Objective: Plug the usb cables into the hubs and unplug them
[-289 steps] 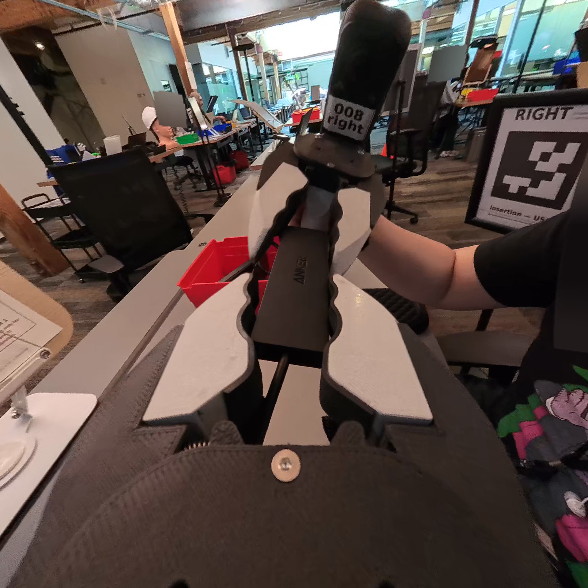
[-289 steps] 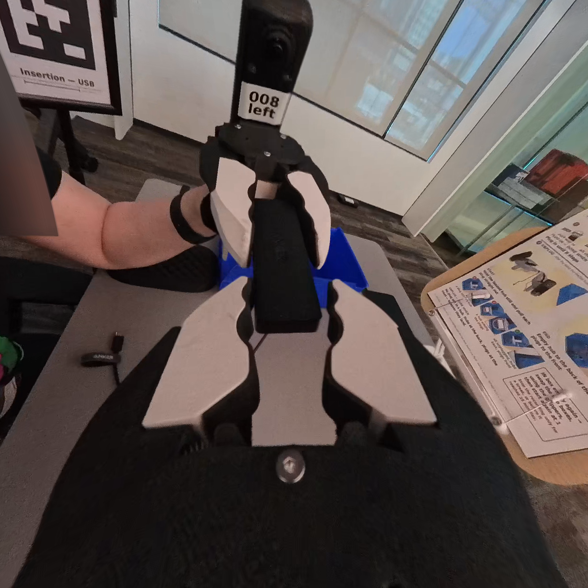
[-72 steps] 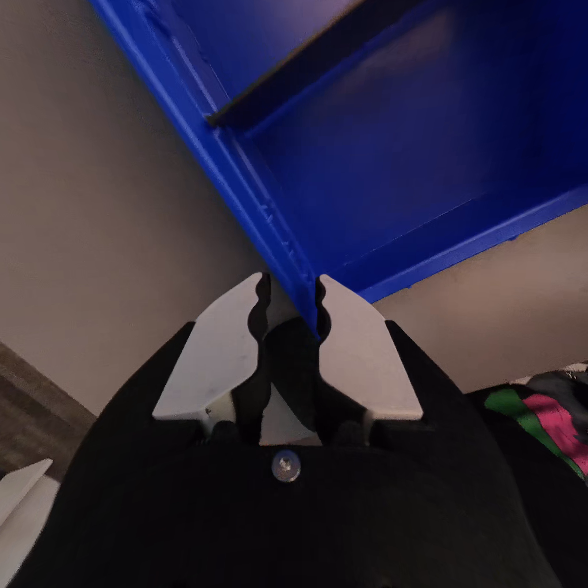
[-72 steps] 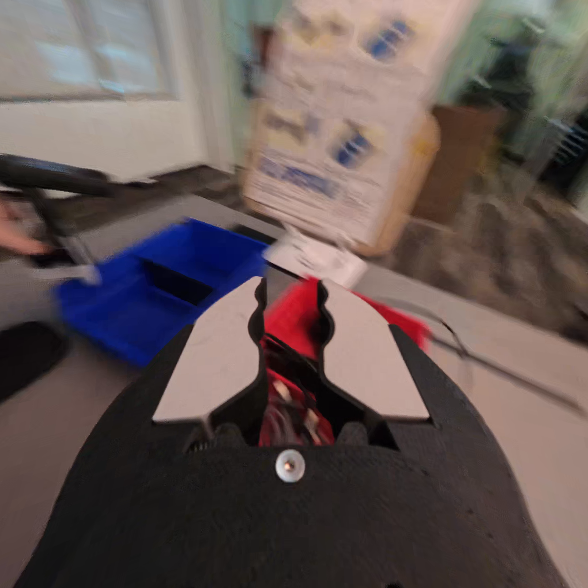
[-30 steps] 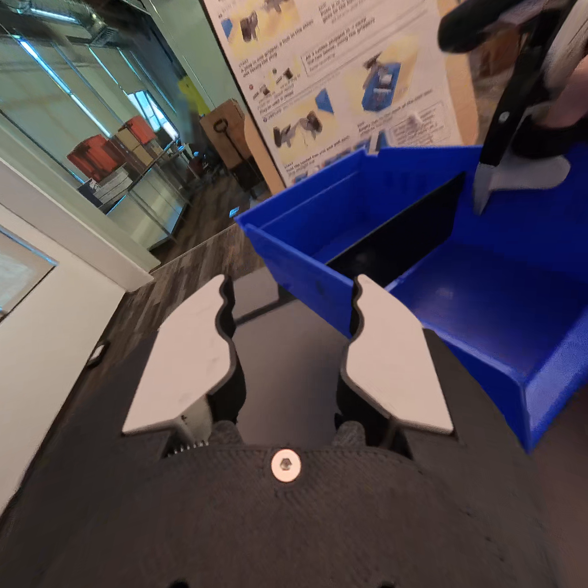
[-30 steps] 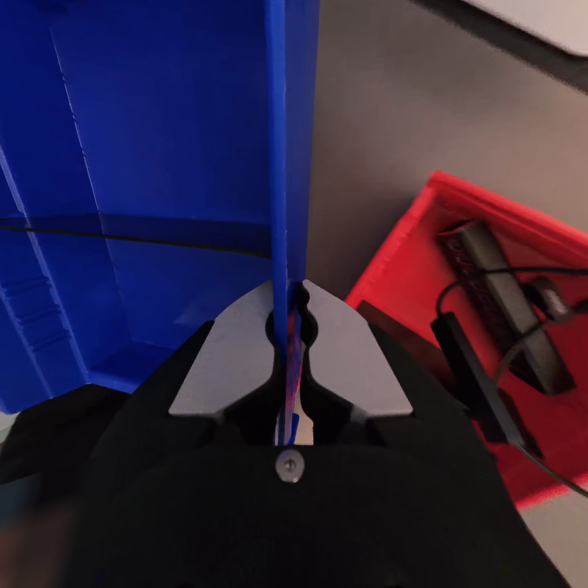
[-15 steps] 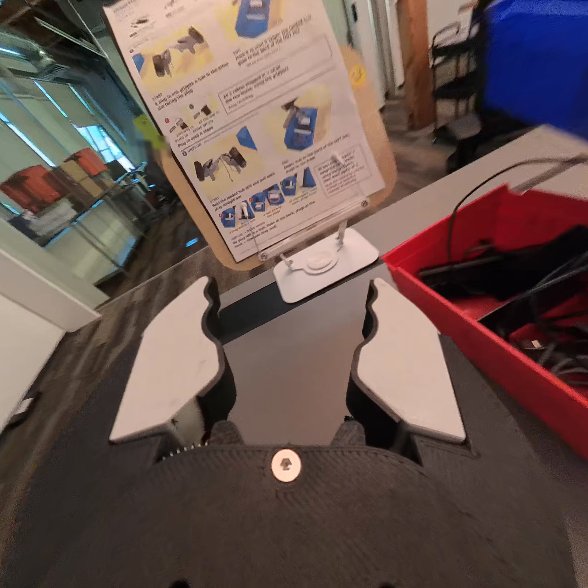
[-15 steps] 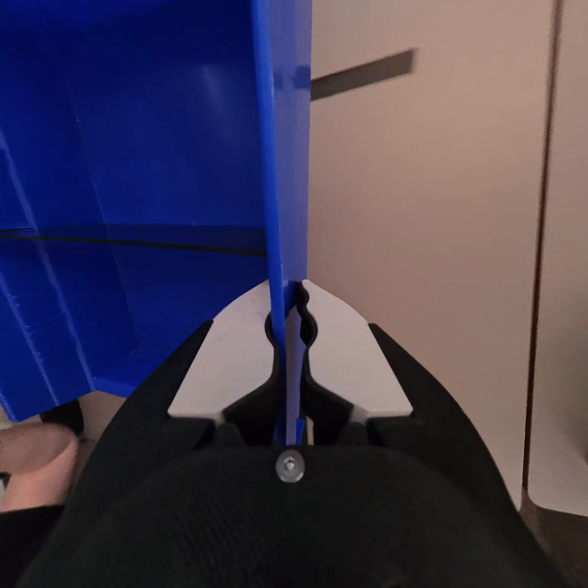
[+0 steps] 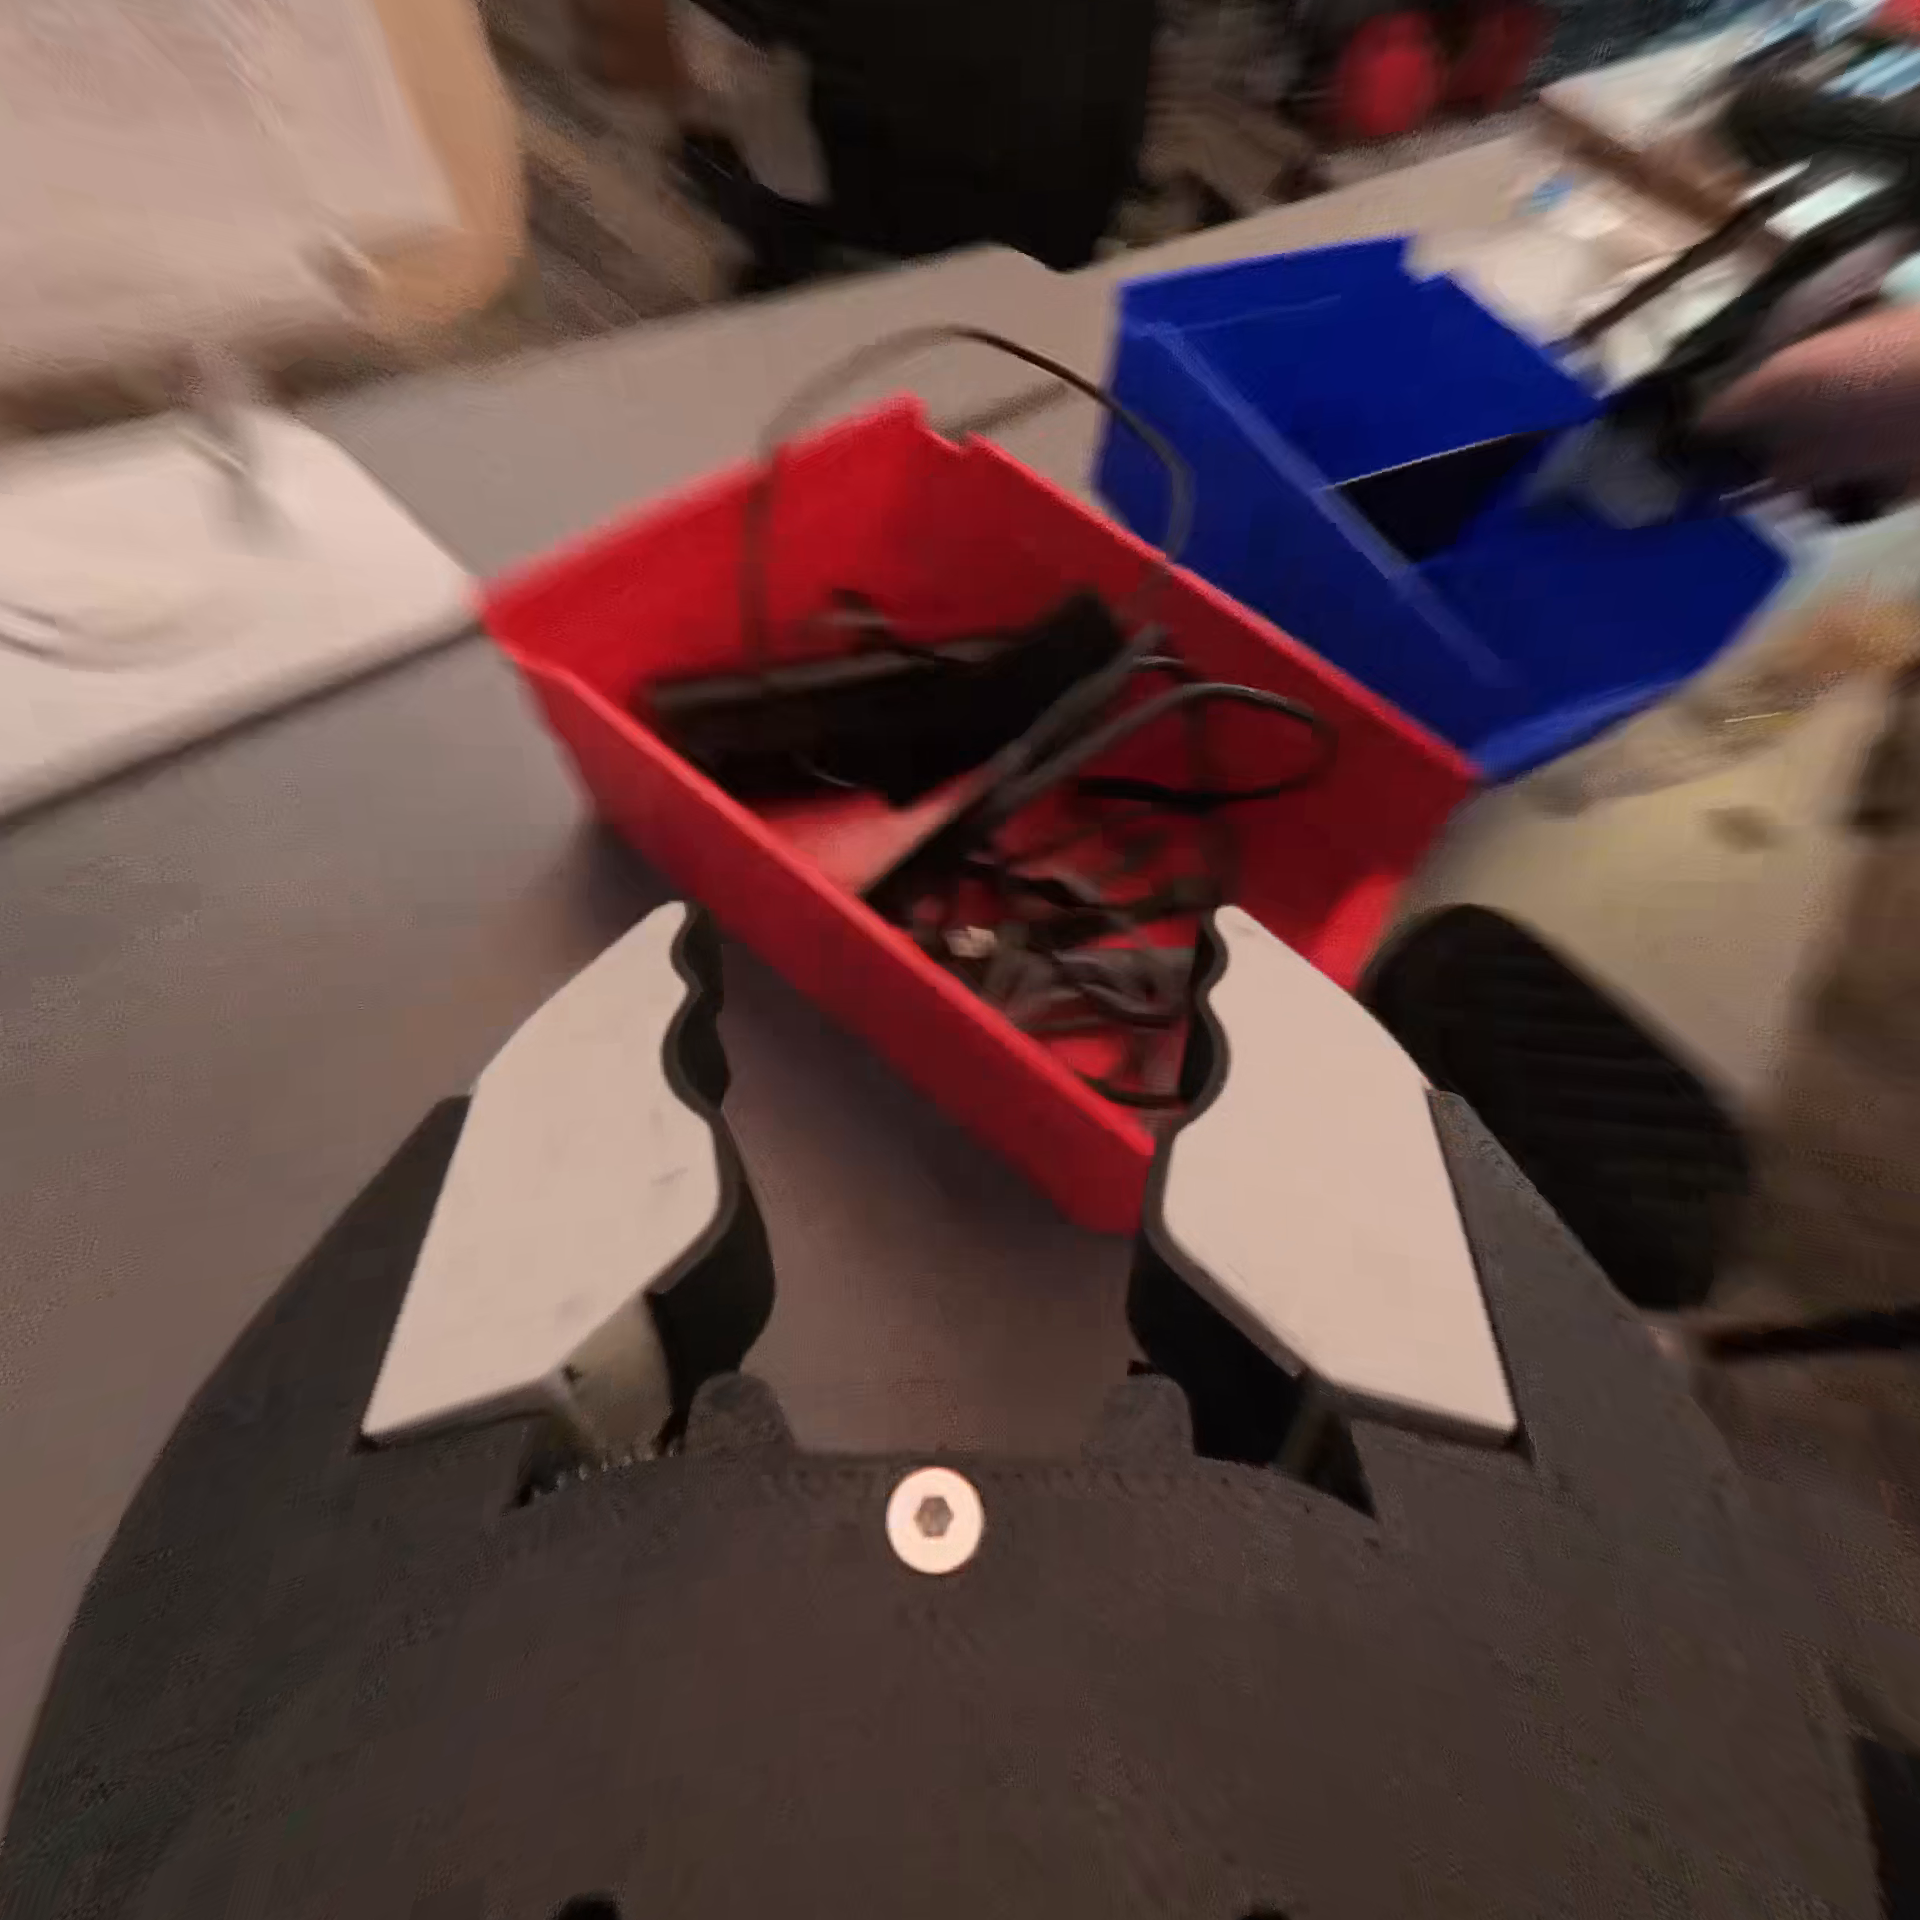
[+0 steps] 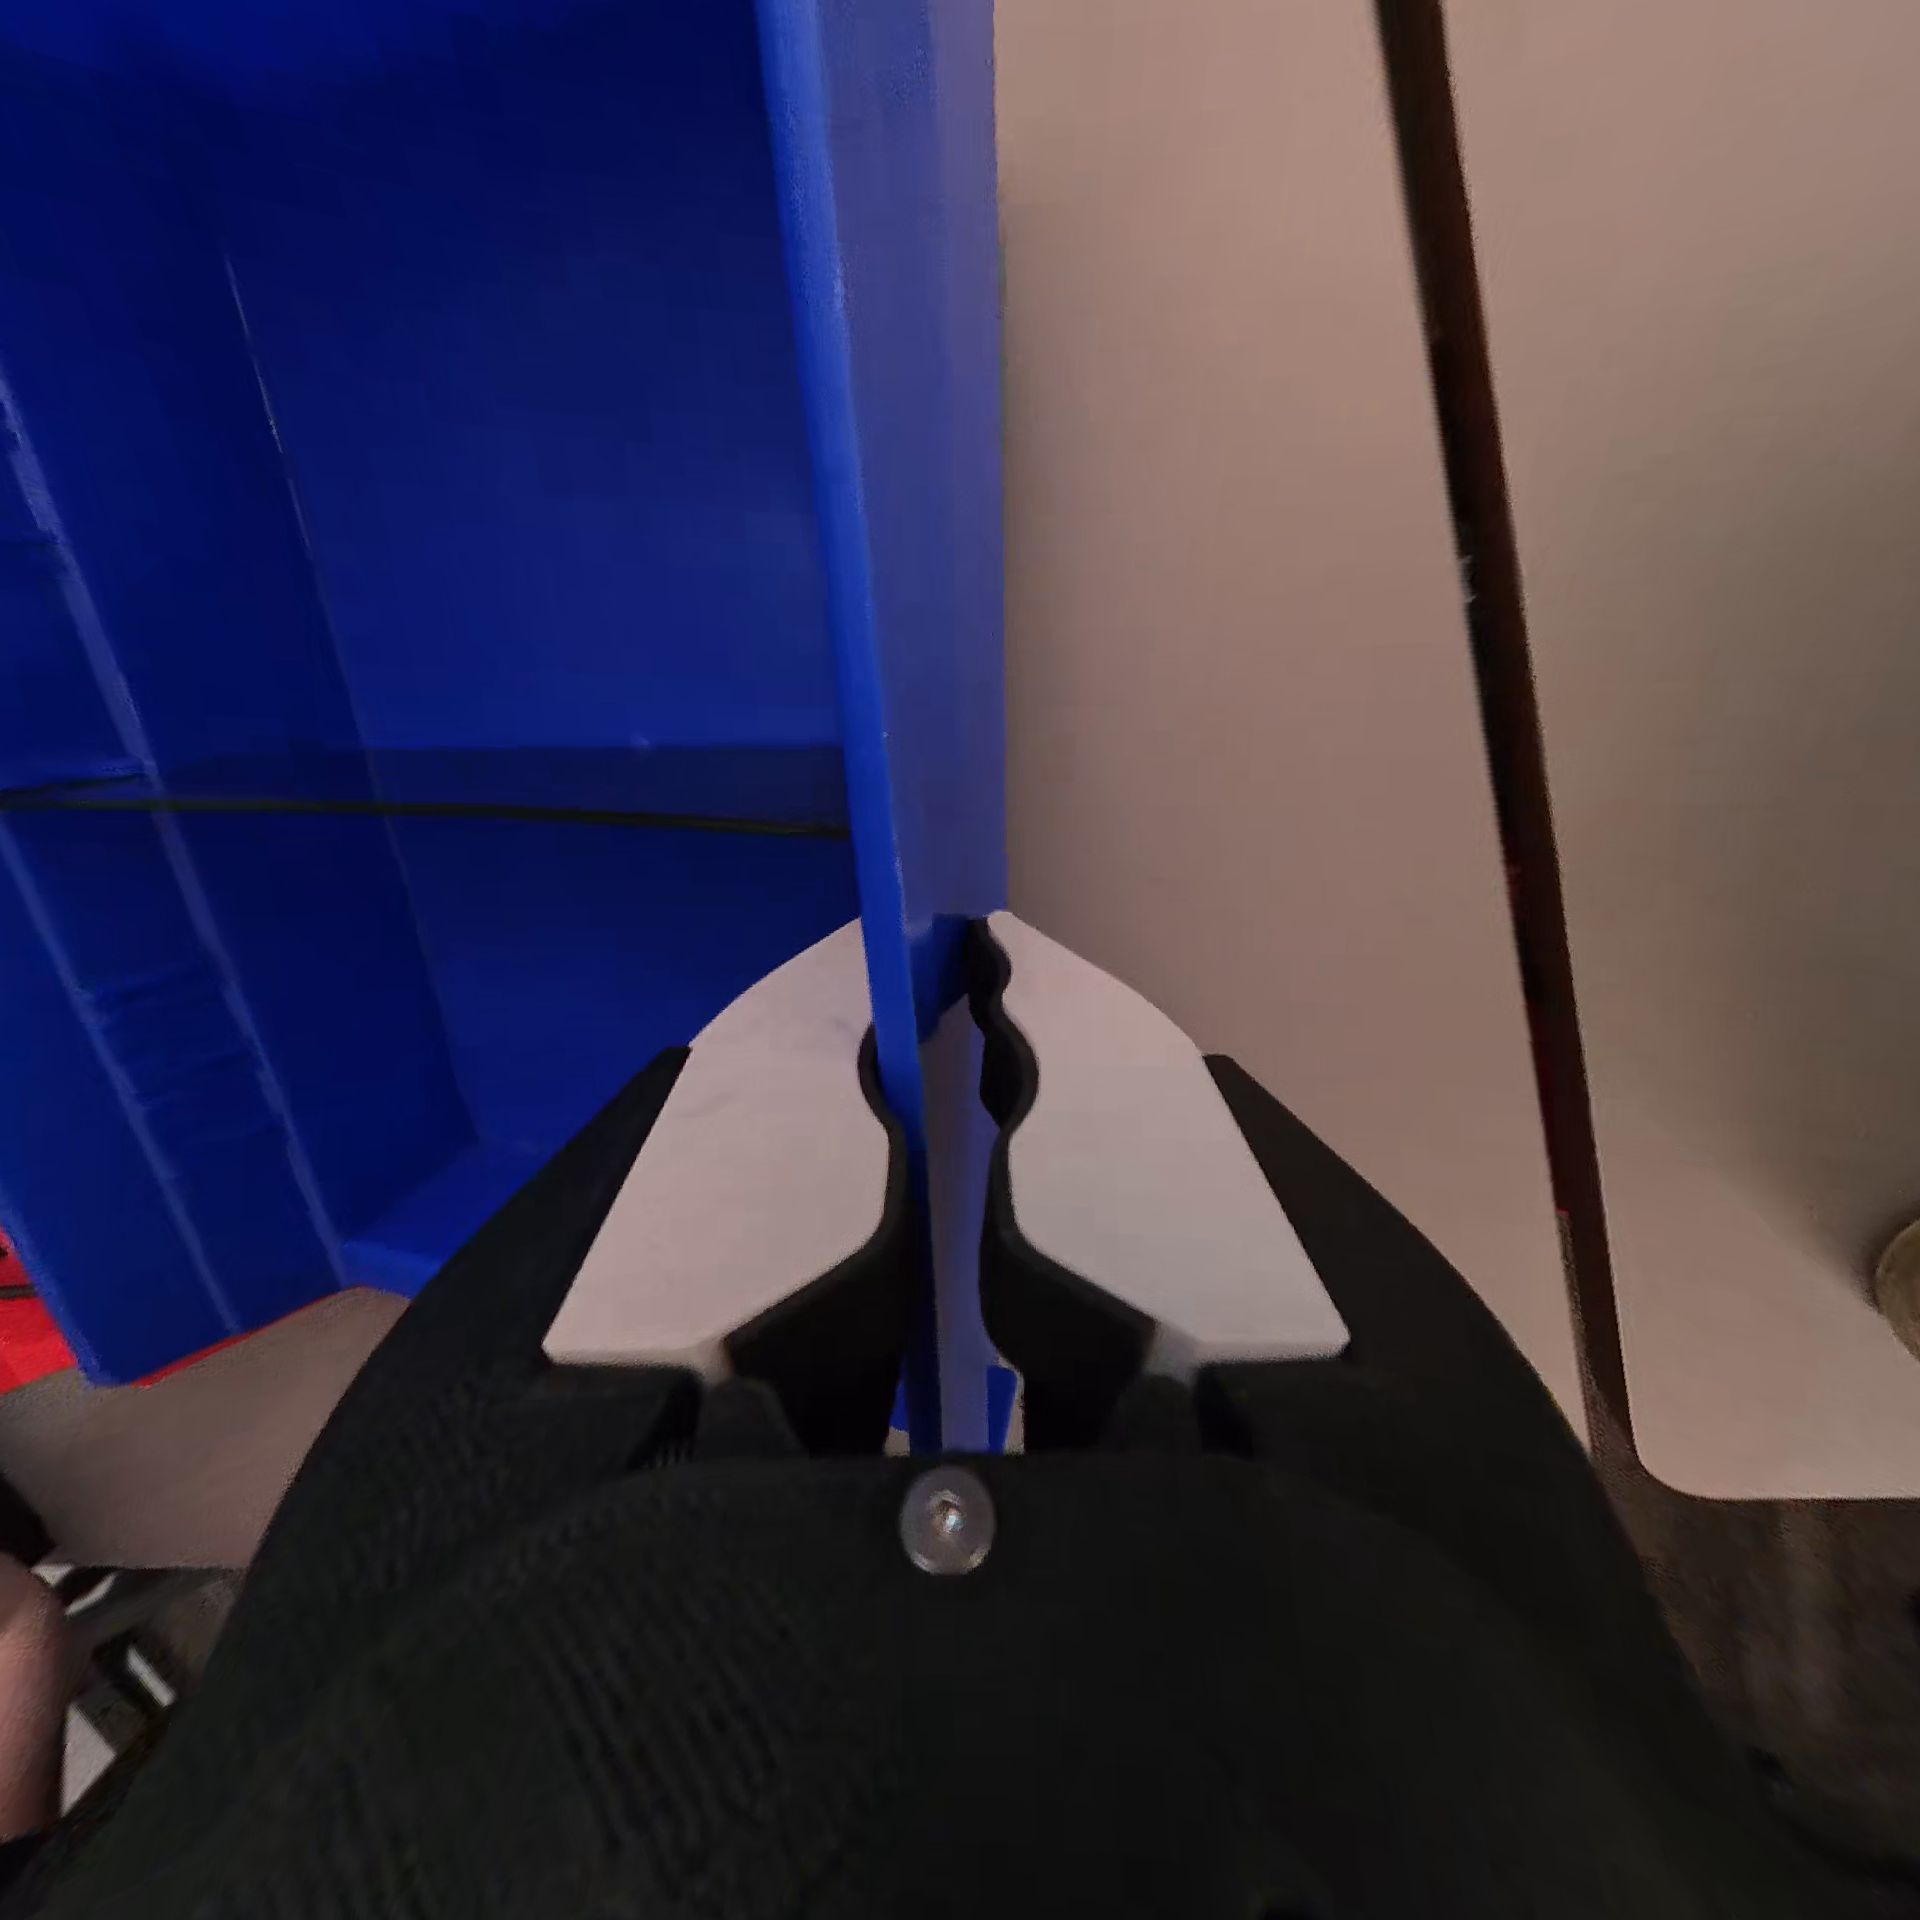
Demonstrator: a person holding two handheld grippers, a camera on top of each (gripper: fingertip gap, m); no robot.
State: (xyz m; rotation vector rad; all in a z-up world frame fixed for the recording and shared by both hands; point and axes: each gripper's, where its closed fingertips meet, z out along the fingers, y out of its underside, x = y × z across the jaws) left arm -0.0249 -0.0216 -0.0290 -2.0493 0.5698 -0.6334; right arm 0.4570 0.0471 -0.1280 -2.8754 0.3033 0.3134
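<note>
A red bin (image 9: 790, 883) sits on the grey table and holds black USB hubs (image 9: 883, 696) and tangled black cables (image 9: 1070, 914). My left gripper (image 9: 951, 966) is open and empty, just in front of the red bin's near corner. An empty blue bin (image 9: 1351, 561) with a black divider stands behind and to the right of the red bin. My right gripper (image 10: 940, 945) is shut on the blue bin's side wall (image 10: 914, 520); it shows blurred in the left wrist view (image 9: 1621, 468). A corner of the red bin (image 10: 21, 1340) shows at the lower left of the right wrist view.
A white stand base (image 9: 156, 592) lies on the table left of the red bin. A black rounded object (image 9: 1558, 1101) sits right of my left gripper. In the right wrist view a dark seam (image 10: 1486, 623) runs between pale surfaces, with a white plate (image 10: 1766, 1382) at the right.
My left gripper has swung right, from the instruction stand to the red bin. My right gripper has carried the blue bin away and brought it down beside the red bin, still gripping its wall.
</note>
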